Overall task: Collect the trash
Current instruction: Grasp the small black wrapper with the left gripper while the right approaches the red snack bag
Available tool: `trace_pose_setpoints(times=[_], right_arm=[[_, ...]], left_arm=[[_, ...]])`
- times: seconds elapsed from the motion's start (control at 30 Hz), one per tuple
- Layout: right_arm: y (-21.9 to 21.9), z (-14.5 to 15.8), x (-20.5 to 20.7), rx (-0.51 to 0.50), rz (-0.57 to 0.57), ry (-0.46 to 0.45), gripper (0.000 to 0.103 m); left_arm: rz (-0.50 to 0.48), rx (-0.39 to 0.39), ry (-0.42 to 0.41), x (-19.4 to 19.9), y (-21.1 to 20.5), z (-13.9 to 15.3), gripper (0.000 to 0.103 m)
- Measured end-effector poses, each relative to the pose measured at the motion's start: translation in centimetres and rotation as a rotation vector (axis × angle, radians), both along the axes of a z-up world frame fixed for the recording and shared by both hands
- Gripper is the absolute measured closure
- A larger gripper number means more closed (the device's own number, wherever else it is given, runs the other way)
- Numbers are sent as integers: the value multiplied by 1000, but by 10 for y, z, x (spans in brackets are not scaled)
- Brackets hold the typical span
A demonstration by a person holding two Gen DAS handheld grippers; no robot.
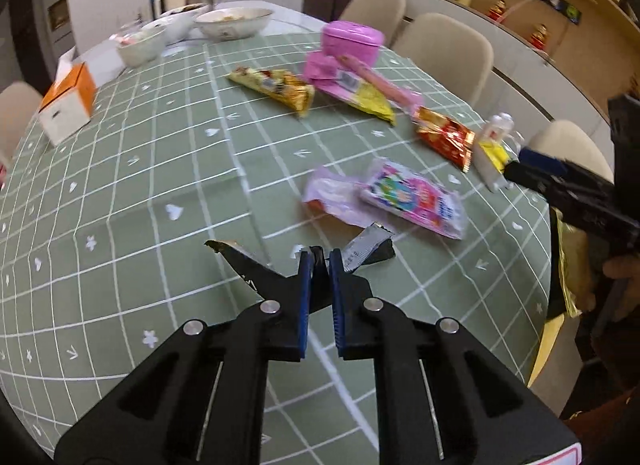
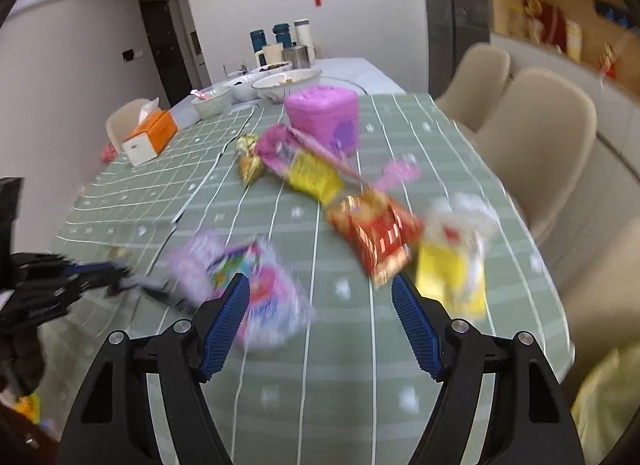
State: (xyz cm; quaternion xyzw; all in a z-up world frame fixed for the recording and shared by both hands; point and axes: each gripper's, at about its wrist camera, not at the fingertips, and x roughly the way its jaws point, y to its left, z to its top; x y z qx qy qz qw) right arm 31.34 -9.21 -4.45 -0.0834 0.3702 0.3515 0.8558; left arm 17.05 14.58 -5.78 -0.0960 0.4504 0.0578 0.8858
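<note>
I see a desk (image 1: 120, 193) under a green gridded cloth, beige chairs (image 1: 448, 53) along its far side and a shelving wall behind them; at the far end stand bowls (image 1: 234, 21), mugs and flasks, with an orange tissue box (image 1: 68, 105) to the left and a pink lidded tub (image 1: 352, 39) further right; the trash lies scattered mid-desk: a gold snack wrapper (image 1: 276, 87), a pink-and-yellow packet (image 1: 352, 85), a red foil packet (image 1: 444, 137), a yellow-labelled clear pack (image 1: 494, 149) and a pink patterned wrapper (image 1: 412, 197) nearest me; my left tool (image 1: 319, 261) is pinched almost closed on a dark torn wrapper (image 1: 248, 269), whose ends stick out either side of the pads; my right tool (image 2: 320, 285) stands wide open with nothing between its pads, low over the desk between the pink patterned wrapper and what looks like the yellow pack, though that view is badly smeared.
</note>
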Motion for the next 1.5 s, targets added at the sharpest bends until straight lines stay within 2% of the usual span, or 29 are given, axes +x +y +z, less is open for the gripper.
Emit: trace_pose_setpoints(times=[0.07, 0.13, 0.17, 0.2, 0.27, 0.33, 0.4, 0.57, 0.67, 0.73, 0.83, 0.87, 0.9, 1.07, 1.2, 1.23, 1.33, 1.4, 1.5], right_arm=[[25, 0, 15, -57, 11, -73, 39], [45, -1, 33, -124, 2, -113, 49], [56, -4, 47, -165, -7, -116, 55], [66, -8, 61, -197, -16, -107, 66], [77, -16, 82, -244, -32, -83, 72], [82, -25, 95, -269, -52, -51, 72], [81, -30, 97, -239, -60, 14, 72], [70, -42, 54, -158, -12, 122, 72], [53, -38, 31, -75, -14, 166, 72], [42, -31, 19, -40, -25, 147, 72], [36, -20, 13, -75, -45, 57, 69], [36, -18, 15, -94, -43, 33, 63], [37, -17, 19, -107, -39, 26, 59], [49, -33, 46, -161, -30, 56, 58], [43, -44, 47, -63, -97, 146, 58], [41, -43, 42, -9, -91, 189, 58], [45, -37, 28, 63, -40, 258, 58], [48, -24, 15, 84, 4, 221, 58], [52, -12, 9, -6, 21, 57, 58]], left_arm=[[17, 1, 1, -2, 9, -1, 94], [35, -11, 8, -4, 22, -2, 94], [40, -17, 7, -5, 26, -3, 94], [46, -25, 5, -6, 31, -3, 94], [49, -36, 6, -6, 39, -6, 94], [47, -46, 8, -6, 47, -9, 94], [45, -62, 5, -6, 54, -12, 94], [47, -122, -5, -4, 67, -14, 94], [35, -136, -21, -3, 71, -12, 94], [26, -146, -29, -1, 74, -12, 94], [18, -163, -33, -1, 74, -12, 94], [10, -166, -32, -1, 74, -12, 94], [6, -166, -31, -2, 73, -12, 94], [-5, -170, -29, -5, 73, -11, 94], [5, -161, -37, -12, 76, -7, 91], [10, -161, -38, -13, 78, -7, 90], [32, -169, -39, -14, 86, -6, 88], [41, -173, -39, -14, 89, -6, 88], [43, -177, -34, -14, 90, -8, 86]])
